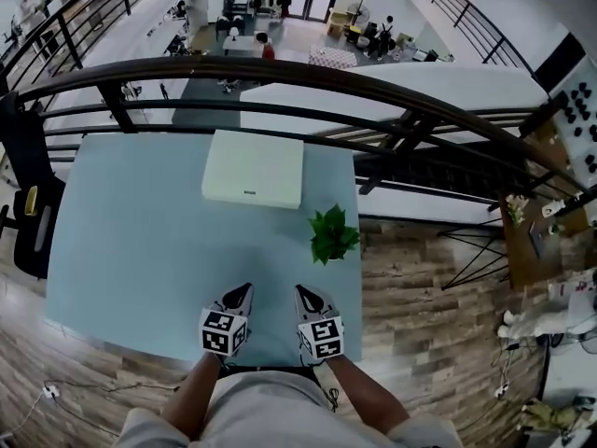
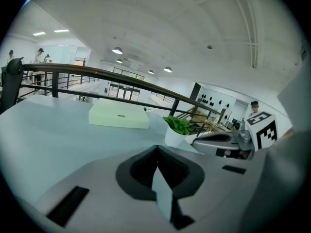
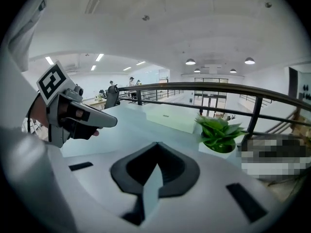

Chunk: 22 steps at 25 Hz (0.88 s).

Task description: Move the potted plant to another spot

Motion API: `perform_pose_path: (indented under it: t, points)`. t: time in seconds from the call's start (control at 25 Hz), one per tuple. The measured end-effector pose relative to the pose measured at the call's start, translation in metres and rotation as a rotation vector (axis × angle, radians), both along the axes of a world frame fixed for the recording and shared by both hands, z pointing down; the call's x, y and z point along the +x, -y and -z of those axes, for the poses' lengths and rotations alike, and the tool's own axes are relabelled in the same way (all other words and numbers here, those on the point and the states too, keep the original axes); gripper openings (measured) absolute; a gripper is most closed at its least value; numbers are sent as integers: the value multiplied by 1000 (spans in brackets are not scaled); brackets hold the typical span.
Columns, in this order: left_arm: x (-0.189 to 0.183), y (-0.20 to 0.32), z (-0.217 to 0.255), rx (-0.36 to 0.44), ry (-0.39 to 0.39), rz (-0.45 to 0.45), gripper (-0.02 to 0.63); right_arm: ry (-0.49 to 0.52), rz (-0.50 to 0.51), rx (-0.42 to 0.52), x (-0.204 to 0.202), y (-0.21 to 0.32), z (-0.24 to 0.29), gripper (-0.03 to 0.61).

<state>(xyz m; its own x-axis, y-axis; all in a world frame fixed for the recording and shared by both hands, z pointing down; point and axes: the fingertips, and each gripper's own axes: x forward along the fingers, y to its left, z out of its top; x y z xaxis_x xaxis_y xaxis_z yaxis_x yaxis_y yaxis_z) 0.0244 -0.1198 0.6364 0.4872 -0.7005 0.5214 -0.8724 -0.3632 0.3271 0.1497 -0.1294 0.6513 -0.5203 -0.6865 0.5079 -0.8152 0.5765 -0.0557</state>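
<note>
The potted plant, green leaves in a small white pot, stands near the right edge of the pale blue table. Both grippers hover side by side over the table's near edge, apart from the plant. My left gripper has its jaws closed to a point with nothing between them. My right gripper is likewise shut and empty, with the plant ahead and to its right. The left gripper view shows the plant beyond its closed jaws, right of centre. In the right gripper view the plant stands ahead on the right.
A flat white box lies at the table's far side. A dark metal railing runs behind the table, with a drop to a lower floor beyond. A black chair stands at the left. Wooden floor lies right of the table.
</note>
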Motion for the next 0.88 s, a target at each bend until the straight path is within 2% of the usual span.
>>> perform_pose_path:
  t: [0.2, 0.6, 0.72, 0.88]
  points:
    - [-17, -1, 20, 35, -18, 55, 12, 19, 17, 10, -23, 4, 19, 3]
    - [-36, 9, 76, 152, -25, 86, 12, 41, 39, 62, -43, 13, 63, 3]
    - [-41, 19, 96, 204, -16, 88, 12, 53, 34, 107, -45, 25, 87, 3]
    - [-49, 31, 127, 277, -10, 101, 12, 104, 3, 221, -44, 44, 144, 3]
